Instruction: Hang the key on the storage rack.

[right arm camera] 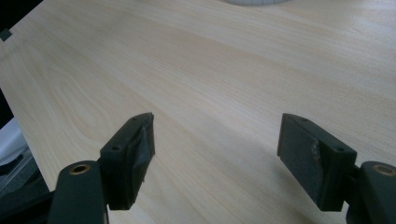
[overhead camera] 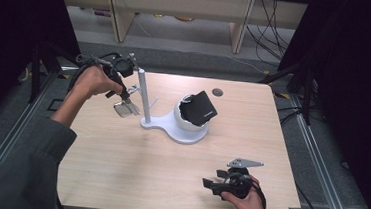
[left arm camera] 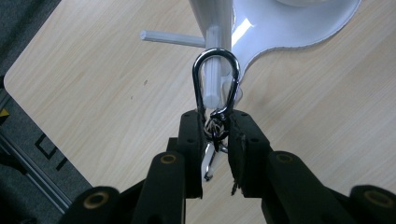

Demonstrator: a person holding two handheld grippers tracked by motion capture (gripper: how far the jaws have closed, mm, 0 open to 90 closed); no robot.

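Left gripper [left arm camera: 215,122] is up by the far left part of the table [overhead camera: 133,165], and its jaws are pinched tight on a bunch of keys just below a silver carabiner [left arm camera: 216,81], with the clear tag [overhead camera: 126,109] of the bunch dangling underneath in the high view. Look down the jaws in the left gripper view: the carabiner's loop sits right at the tip of a short white peg [left arm camera: 211,70] that sticks out from the post of the white stand [overhead camera: 169,126], and the peg end shows through the loop, so the hanging step looks to be in hand, though I cannot tell whether the loop is truly over the peg or only in front of it. On the stand's round base a black wallet [overhead camera: 201,107] leans in a white cup [overhead camera: 185,119], tilted, toward the middle of the table. Right gripper [overhead camera: 217,183] waits near the table's near right corner, jaws spread wide over bare wood, nothing between them. Next move, as I read it: slide the loop further along the peg toward the post, let the weight settle on it, and only then ease the jaws apart, keeping the carabiner from skating off the tip.
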